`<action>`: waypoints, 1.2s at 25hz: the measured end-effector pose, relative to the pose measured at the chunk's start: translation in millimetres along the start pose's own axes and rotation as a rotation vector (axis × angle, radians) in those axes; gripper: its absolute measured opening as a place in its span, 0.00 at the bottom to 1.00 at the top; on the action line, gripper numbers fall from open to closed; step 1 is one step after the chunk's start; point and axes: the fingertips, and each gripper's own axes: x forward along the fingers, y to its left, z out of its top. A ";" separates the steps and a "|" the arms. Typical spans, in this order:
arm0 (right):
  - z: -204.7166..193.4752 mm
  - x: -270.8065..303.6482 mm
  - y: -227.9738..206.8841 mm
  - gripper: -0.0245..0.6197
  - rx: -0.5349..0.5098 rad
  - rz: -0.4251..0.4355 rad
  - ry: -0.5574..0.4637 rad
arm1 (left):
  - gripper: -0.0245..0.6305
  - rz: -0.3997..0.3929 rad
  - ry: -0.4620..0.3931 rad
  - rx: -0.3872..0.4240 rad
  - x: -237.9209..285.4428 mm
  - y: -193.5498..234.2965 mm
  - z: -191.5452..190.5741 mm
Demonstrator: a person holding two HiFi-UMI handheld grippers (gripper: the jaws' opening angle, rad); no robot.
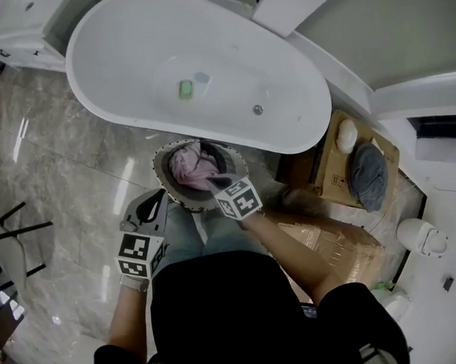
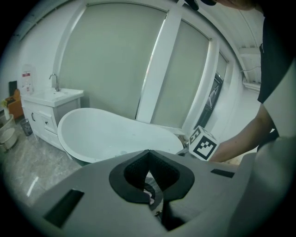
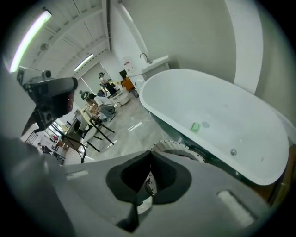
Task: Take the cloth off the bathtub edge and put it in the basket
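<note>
While the left tongs [image 2: 149, 153] and right tongs [image 3: 149, 156] are pressed together, empty, a pink cloth [image 1: 187, 169] fills the basket [image 1: 160, 171] just ahead.

The left gripper [image 2: 148, 153] fills the lower part of the view, its jaw tips meeting with nothing caught between them. Beyond it lies the white bathtub [image 2: 111, 134]. At the left stands a white sink cabinet [image 2: 46, 111] with a tap [image 2: 55, 82]. By the tub's right end a marker cube [image 2: 203, 144] shows on a person's forearm [image 2: 240, 141], before tall frosted panels [image 2: 115, 60].

Left gripper [image 1: 155, 202], right gripper [image 1: 219, 182]: jaws together, empty.
</note>
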 end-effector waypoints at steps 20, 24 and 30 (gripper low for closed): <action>163.6 -276.6 51.8 0.03 -0.130 -0.081 -0.661 | 0.04 -0.015 -0.283 0.193 -60.8 -31.6 164.8; 185.9 -313.0 64.4 0.03 -0.163 -0.082 -0.741 | 0.04 -0.007 -0.358 0.217 -82.3 -35.3 197.6; 207.2 -345.2 86.9 0.03 -0.216 -0.082 -0.821 | 0.04 -0.008 -0.434 0.255 -108.7 -38.2 224.4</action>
